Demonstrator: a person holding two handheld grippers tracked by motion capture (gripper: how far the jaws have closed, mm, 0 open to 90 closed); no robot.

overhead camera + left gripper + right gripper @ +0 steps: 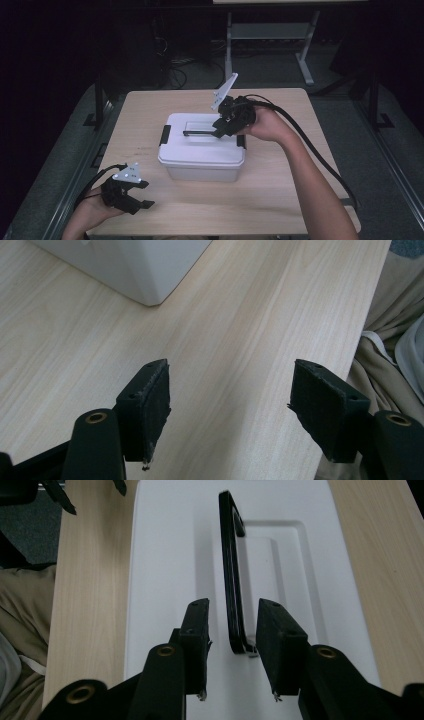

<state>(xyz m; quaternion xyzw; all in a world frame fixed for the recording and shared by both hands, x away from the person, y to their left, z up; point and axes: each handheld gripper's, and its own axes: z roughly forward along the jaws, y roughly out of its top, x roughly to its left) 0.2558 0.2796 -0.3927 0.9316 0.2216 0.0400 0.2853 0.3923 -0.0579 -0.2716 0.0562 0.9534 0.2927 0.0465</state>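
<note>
A: Where does the white box sit?

B: We see it mid-desk, lid on, its black handle raised on top of the lid.

A: And our right gripper?

B: Over the lid, its fingers set narrowly either side of the handle's near end. We see small gaps, so the pads are not pressing it.

A: The left gripper?

B: It rests at the desk's near left corner, well apart from the box, fingers spread wide with nothing between them.
</note>
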